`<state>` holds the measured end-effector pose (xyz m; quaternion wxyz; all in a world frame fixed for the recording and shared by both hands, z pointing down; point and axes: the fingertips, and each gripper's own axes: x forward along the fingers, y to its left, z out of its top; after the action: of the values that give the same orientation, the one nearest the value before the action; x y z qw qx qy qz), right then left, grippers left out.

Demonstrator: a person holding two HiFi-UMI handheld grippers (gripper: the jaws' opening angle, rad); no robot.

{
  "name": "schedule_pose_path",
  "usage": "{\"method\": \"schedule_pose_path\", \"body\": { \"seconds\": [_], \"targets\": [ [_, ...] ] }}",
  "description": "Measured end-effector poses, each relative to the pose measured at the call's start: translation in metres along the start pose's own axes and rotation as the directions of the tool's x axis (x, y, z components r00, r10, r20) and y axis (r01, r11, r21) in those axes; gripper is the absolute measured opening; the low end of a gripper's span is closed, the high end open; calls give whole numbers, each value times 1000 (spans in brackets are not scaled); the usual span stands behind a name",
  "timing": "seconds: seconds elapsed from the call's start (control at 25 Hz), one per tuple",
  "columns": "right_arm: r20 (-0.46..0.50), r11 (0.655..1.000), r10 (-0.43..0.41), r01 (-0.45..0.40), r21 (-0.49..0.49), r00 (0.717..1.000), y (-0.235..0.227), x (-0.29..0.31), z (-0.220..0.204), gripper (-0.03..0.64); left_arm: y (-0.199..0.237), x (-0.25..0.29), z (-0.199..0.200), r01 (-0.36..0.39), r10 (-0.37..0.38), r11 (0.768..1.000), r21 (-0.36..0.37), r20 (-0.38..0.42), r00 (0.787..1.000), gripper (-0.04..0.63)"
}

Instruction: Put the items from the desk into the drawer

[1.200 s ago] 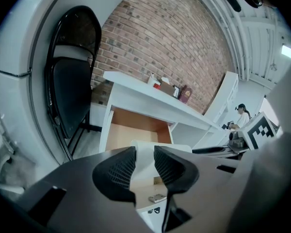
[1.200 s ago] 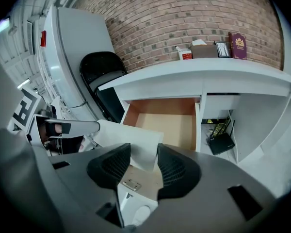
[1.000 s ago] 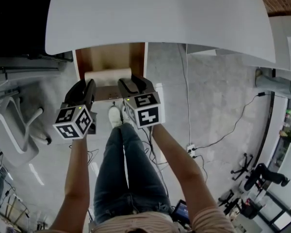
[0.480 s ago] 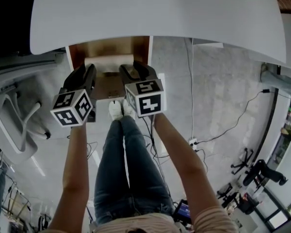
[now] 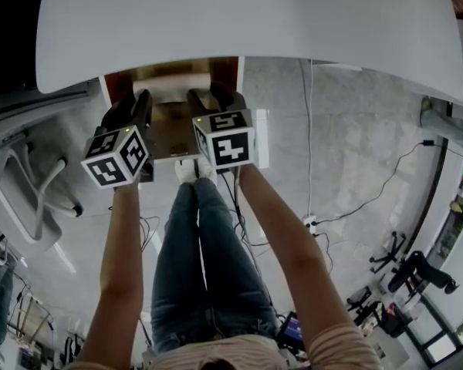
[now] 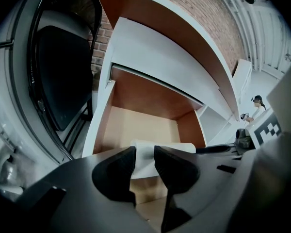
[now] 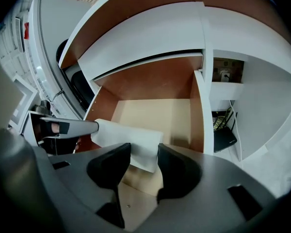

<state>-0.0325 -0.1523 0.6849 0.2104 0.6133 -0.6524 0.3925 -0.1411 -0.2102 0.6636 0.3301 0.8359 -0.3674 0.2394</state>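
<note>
A white roll [image 6: 170, 148] hangs over the open wooden drawer [image 5: 170, 133] under the white desk [image 5: 247, 21]. My left gripper [image 6: 144, 157] is shut on one end of it. The roll runs right towards the right gripper's arm [image 6: 218, 149]. In the right gripper view my right gripper [image 7: 144, 155] is shut on the other end of the white roll [image 7: 126, 135], above the drawer's pale floor [image 7: 155, 113]. In the head view both grippers, left [image 5: 133, 100] and right [image 5: 212, 95], reach under the desk's edge, which hides most of the roll.
An office chair [image 5: 27, 199] stands at the left, and cables and a power strip [image 5: 309, 223] lie on the floor at the right. The person's legs and shoes [image 5: 189, 169] are just before the drawer. A dark router [image 7: 225, 140] sits in the open compartment right of the drawer.
Both grippers have sunk together with the roll towards the drawer and now reach under the desk's edge. The roll, plain to see a second ago, is now mostly covered.
</note>
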Motion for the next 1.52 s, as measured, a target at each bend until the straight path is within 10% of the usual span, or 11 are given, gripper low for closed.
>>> {"method": "schedule_pose_path", "body": {
  "seconds": [1.52],
  "targets": [
    [-88,990,-136,139,29,987,-19,47,-25,173,25,49,-30,-136,133,991,-15,-123,983,126]
  ]
}}
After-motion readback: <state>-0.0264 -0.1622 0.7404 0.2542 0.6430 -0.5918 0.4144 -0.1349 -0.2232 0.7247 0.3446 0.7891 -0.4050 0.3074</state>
